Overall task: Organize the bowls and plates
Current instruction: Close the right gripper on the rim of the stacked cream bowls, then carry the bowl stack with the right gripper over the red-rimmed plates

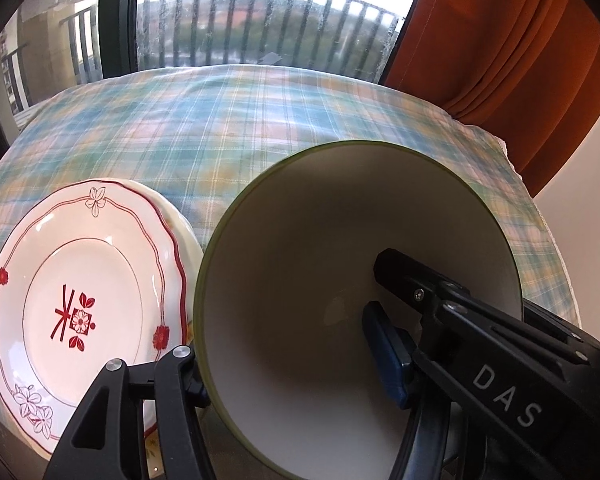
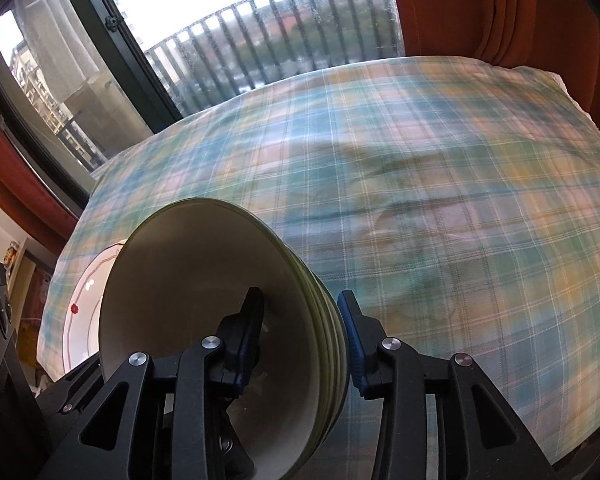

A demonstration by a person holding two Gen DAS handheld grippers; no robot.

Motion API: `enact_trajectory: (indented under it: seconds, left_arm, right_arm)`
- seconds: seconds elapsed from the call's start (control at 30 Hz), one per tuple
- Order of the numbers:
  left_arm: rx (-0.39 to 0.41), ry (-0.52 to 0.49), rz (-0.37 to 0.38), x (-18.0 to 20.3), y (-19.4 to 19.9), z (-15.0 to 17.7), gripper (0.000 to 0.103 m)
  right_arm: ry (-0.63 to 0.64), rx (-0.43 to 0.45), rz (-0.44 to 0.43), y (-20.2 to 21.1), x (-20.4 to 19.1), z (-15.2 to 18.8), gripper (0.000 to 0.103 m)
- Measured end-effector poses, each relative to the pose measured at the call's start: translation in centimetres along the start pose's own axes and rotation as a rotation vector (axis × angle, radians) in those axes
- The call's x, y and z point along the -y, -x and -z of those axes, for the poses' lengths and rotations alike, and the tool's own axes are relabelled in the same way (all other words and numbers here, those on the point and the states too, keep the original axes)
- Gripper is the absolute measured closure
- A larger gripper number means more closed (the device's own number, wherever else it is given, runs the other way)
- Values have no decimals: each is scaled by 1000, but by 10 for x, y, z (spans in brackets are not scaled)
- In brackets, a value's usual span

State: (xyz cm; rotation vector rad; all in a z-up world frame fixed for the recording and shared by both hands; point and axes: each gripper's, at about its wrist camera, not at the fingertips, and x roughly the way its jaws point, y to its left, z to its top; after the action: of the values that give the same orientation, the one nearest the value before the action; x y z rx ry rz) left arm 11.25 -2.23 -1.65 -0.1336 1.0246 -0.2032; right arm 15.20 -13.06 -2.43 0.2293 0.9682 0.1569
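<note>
So here's where I'm at with the bowls [image 2: 204, 280]: it's a nested stack, cream inside with green rims, and I can see several rims layered at the right edge. The stack is tipped up with its mouth facing me, over the near left part of the plaid cloth [image 1: 260, 120].

My right gripper [image 2: 300, 312] is clamped over the stack's right wall. One finger is down inside the top bowl and the blue pad [image 2: 354, 344] of the other sits against the outer rims, so that side is grasping the bowls.

My left gripper [image 1: 276, 360] straddles the stack's left wall. The outer finger [image 1: 176, 372] is right up against the rim, in the gap between the bowls and the plates, and the blue-padded one is deep inside the top bowl. Honestly I can't tell whether that inner pad is actually pressing the wall, so no call on whether the left is gripping or loose. In the left view the right gripper's inner finger shows in the bowl too, just beyond mine.

The plates [image 1: 80, 300] are a small stack just left of the bowls, nearly touching them. The top one is white with a red wavy border, little flowers and a red mark in the middle.

Beyond the cloth there's a window [image 1: 260, 20] with a railing outside and an orange curtain [image 1: 520, 40] on the right
</note>
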Motion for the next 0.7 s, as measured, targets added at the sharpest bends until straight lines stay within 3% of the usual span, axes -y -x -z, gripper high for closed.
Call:
enact_trajectory:
  seconds: [0.7]
  left_arm:
    - [137, -13, 22, -15, 57, -10, 42]
  right_arm:
    - [40, 123, -6, 52, -40, -10, 60]
